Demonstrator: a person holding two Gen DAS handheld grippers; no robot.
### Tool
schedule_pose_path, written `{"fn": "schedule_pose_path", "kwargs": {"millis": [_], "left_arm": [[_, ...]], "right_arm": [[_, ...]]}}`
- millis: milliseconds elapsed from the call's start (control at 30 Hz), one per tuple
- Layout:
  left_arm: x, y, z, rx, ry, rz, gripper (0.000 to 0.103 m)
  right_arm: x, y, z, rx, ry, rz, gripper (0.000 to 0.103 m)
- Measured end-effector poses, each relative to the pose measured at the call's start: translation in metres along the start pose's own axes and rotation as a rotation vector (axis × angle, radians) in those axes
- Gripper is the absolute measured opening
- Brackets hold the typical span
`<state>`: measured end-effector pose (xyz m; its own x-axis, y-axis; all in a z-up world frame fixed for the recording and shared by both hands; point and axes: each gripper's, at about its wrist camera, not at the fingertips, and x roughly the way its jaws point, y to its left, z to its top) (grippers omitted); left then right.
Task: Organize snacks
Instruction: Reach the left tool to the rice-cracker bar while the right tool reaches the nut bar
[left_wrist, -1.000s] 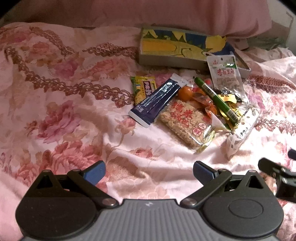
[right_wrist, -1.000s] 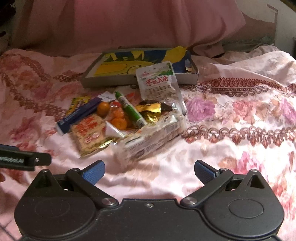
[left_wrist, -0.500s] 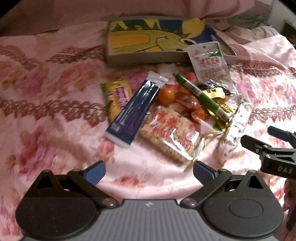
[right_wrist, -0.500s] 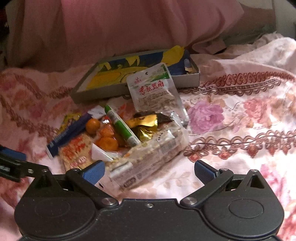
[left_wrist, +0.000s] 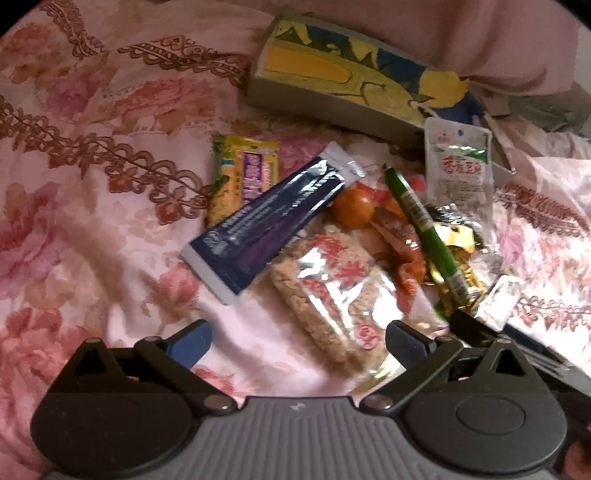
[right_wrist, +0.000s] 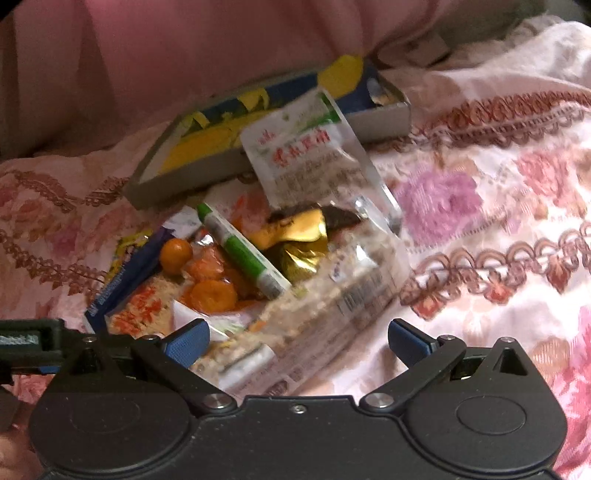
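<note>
Left wrist view finds us barely begun: our left claw and right claw both gape empty over the snacks heaped on the bed, none seemingly inside the shallow box at twelve o'clock, so the sorting remains.

place: home bedroom | evidence: floral bedspread, pink pillow, snacks on the bed
</note>
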<state>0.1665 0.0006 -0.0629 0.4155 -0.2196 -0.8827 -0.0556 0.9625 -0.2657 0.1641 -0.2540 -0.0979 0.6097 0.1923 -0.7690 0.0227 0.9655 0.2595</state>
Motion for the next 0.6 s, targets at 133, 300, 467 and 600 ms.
{"fn": "schedule_pose_path", "kwargs": {"millis": [133, 300, 467, 600], "left_arm": [[0.001, -0.002, -0.006, -0.021, -0.015, -0.083, 0.102], [0.000, 0.000, -0.011, -0.041, -0.014, -0.213, 0.100], [0.005, 0.010, -0.011, -0.097, -0.017, -0.233, 0.094], [0.008, 0.016, -0.010, -0.135, -0.029, -0.246, 0.091]], "right_arm": [[-0.003, -0.007, -0.002, 0.050, 0.007, 0.014, 0.102], [-0.010, -0.008, -0.009, 0.069, 0.009, -0.003, 0.102], [-0.020, -0.016, -0.013, 0.124, 0.013, 0.003, 0.099], [-0.022, -0.024, -0.014, 0.185, 0.024, 0.043, 0.094]]}}
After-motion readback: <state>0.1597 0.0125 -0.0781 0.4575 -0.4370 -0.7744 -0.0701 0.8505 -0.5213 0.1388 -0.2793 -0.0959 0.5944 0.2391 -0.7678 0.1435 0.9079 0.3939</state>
